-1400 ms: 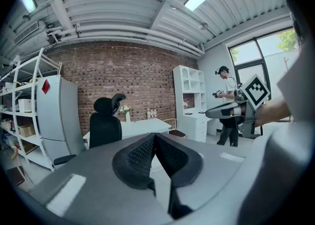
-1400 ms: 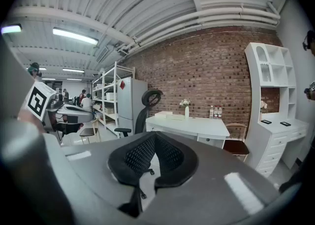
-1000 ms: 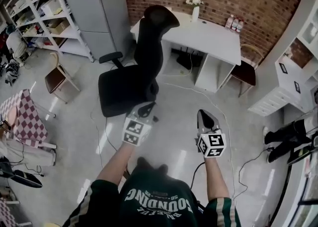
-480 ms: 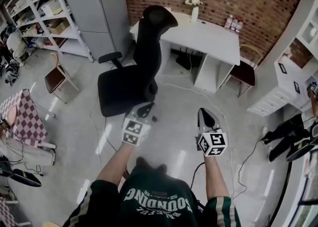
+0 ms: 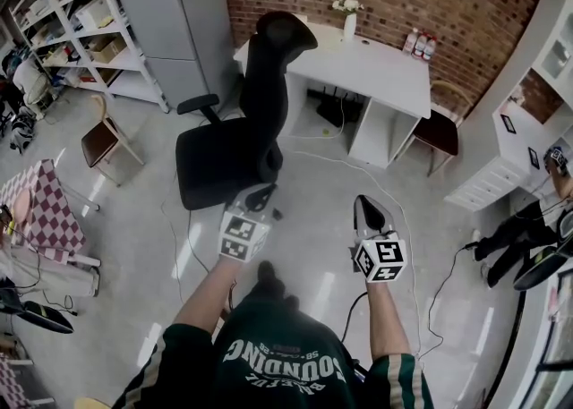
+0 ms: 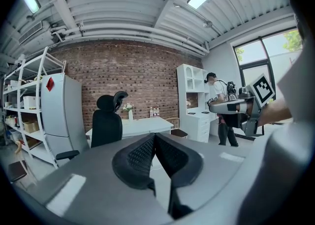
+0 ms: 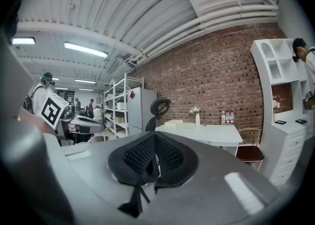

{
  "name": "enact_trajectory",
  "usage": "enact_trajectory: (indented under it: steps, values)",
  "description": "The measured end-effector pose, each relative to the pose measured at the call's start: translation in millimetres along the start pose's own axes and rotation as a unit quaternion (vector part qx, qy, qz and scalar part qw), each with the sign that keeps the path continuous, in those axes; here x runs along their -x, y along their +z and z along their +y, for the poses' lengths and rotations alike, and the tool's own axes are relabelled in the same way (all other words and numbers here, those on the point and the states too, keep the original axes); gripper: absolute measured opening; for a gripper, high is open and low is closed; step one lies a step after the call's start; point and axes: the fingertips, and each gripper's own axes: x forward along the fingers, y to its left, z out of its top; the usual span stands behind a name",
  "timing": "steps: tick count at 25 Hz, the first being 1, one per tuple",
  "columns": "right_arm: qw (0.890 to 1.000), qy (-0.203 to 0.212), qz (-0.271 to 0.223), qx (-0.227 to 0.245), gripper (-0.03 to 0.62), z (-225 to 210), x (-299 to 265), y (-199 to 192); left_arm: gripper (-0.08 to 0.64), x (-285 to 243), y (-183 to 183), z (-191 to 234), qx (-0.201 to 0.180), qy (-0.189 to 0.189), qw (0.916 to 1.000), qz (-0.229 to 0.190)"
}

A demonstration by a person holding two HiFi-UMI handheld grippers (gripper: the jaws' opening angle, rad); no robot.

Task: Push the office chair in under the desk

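Note:
A black office chair (image 5: pixel 237 121) with a tall back and headrest stands on the floor in front of the white desk (image 5: pixel 376 63), pulled out to the desk's left front. In the left gripper view the chair (image 6: pixel 106 123) shows ahead left, with the desk (image 6: pixel 142 126) behind it. My left gripper (image 5: pixel 260 197) is shut and empty, a short way in front of the chair's seat. My right gripper (image 5: pixel 369 215) is shut and empty too, over bare floor to the right. The right gripper view shows the chair's headrest (image 7: pixel 160 106) and the desk (image 7: pixel 206 133) ahead.
A grey fridge (image 5: pixel 175 13) and white shelving (image 5: pixel 63 31) stand at the left. A brown chair (image 5: pixel 106 139) sits at the left, another (image 5: pixel 440 130) right of the desk. A white cabinet (image 5: pixel 519 130) lines the right wall. Cables (image 5: pixel 398 210) trail over the floor. A person (image 6: pixel 221 115) stands at the right.
Both grippers have hardly moved. The view has drifted slightly, and my foot now shows lower between the arms.

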Motion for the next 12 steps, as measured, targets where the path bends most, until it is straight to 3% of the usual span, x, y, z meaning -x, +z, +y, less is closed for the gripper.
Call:
enact_trajectory:
  steps: [7, 12]
  values:
    - [1.000, 0.022, -0.010, 0.005, 0.002, 2.8, -9.9, 2.1, 0.011, -19.4, -3.7, 6.3, 0.004, -0.002, 1.0000, 0.001]
    - [1.000, 0.006, 0.001, 0.006, 0.002, -12.5, -20.4, 3.6, 0.011, -36.9, -1.5, 10.3, 0.011, -0.003, 0.9999, 0.003]
